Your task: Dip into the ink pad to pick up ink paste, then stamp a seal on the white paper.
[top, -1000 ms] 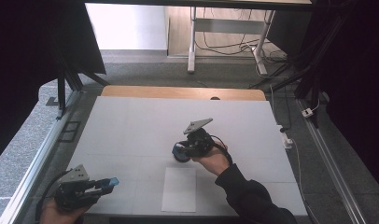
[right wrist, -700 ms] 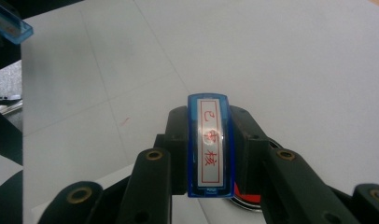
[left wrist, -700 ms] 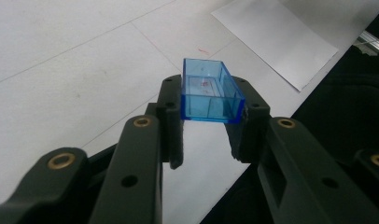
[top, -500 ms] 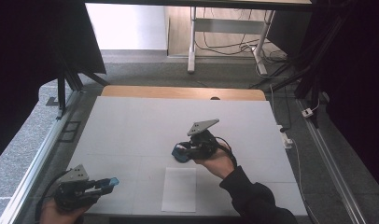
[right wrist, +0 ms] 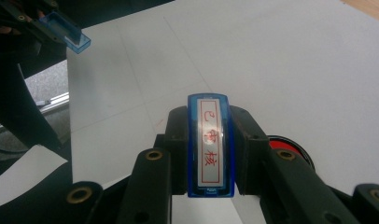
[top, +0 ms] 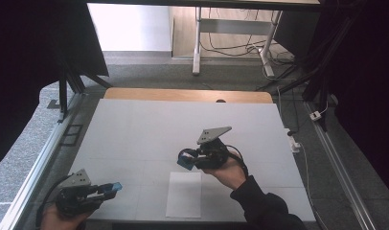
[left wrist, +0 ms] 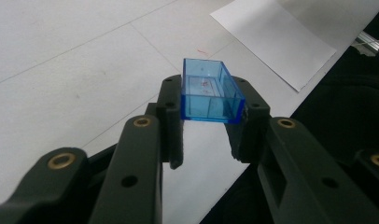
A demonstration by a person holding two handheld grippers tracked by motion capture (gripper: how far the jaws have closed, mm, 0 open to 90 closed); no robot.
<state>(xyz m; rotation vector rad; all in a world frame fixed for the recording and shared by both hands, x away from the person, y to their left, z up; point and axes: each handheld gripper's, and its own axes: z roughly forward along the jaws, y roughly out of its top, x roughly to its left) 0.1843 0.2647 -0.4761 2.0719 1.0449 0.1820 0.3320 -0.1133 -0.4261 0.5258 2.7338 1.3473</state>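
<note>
Looks like a self-inking stamp split in two: right gripper (top: 187, 160) jaws clamp the blue stamp body (right wrist: 210, 144), face up. Left gripper (top: 111, 187) jaws pinch its clear blue cap (left wrist: 209, 90) off to the side, probably to keep the way clear to the white paper sheet (top: 184, 194) on the counter (top: 149, 124).

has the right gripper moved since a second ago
Yes. In the high view the right gripper, shut on its blue stamp, has risen and shifted slightly right, away from the white paper sheet on the table.

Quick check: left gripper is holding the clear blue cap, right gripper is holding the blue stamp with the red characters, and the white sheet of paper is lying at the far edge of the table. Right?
Nearly. The white sheet of paper lies at the near edge of the table, between the hands, as the high view shows. The left gripper does hold the clear blue cap, and the right gripper the blue stamp.
</note>
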